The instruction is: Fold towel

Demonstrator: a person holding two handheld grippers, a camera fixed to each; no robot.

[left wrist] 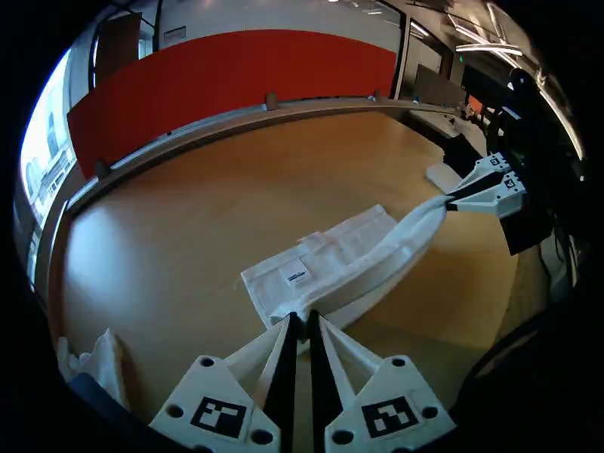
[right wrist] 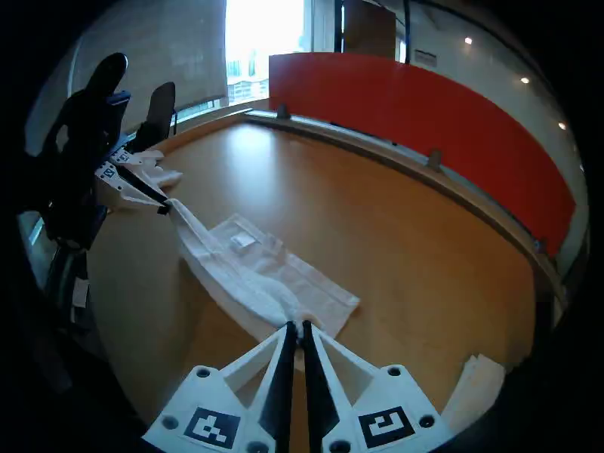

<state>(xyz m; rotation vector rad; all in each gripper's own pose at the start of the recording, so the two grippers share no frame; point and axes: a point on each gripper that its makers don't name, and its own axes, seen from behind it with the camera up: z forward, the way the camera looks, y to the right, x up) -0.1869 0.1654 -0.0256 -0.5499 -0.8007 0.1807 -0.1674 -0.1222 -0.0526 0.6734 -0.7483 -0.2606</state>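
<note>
While the towel is lying on the table, the left gripper and right gripper are each pinching one end of its long edge. The flat part is lying beyond that edge.

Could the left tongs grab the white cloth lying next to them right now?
Probably not: the left tongs are shut on the towel, though the cloth lies nearby.

The left tool and right tool have white angular bodies, thin black fingers, square black-and-white markers.
</note>
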